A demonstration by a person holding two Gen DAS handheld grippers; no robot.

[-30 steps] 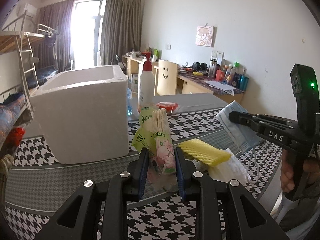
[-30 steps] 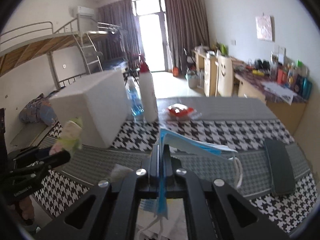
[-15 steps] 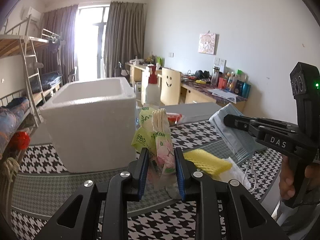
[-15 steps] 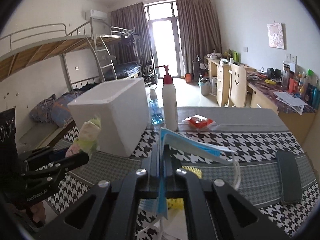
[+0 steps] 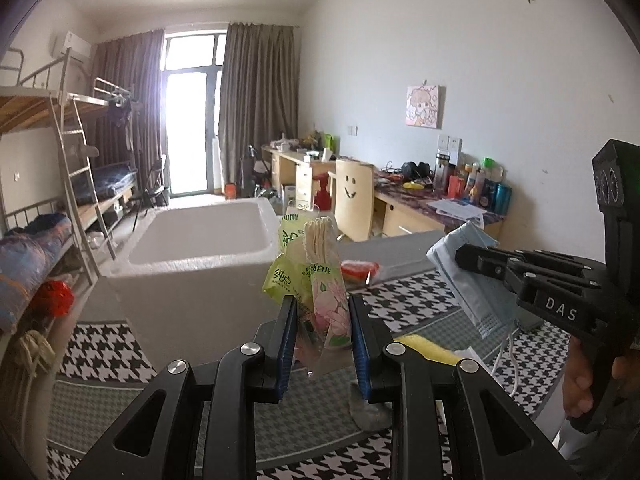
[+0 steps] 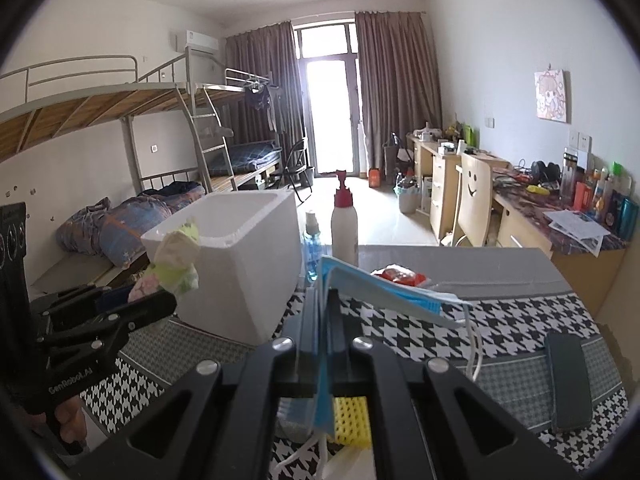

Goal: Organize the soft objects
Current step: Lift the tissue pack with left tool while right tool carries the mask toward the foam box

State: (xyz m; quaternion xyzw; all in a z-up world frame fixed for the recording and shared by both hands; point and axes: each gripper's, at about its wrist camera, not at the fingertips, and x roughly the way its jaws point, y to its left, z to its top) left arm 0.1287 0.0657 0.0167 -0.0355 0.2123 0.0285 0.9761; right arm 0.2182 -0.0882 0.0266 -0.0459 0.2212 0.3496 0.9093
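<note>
A: Writing first. "DAS" on the right tool [image 5: 460,258], "SenRobot.AI" on the left tool [image 6: 160,304]. Green tissue packs [image 5: 316,280] carry Chinese print; I can't read it properly.

B: Grips?

A: Left tool's blue pads pinch the tissue packs, jaws narrow, packs upright above the worktop [image 5: 112,344], just in front of the white foam box [image 5: 192,264]. Right tool's jaws are fully closed on a blue face mask [image 6: 384,292], ear loop hanging.

B: Hard to see?

A: Yellow sponge [image 6: 352,420] lies near the worktop's near edge, mostly hidden behind the tool fingers. Red packet [image 6: 400,274] toward the far edge, contents unclear.
</note>
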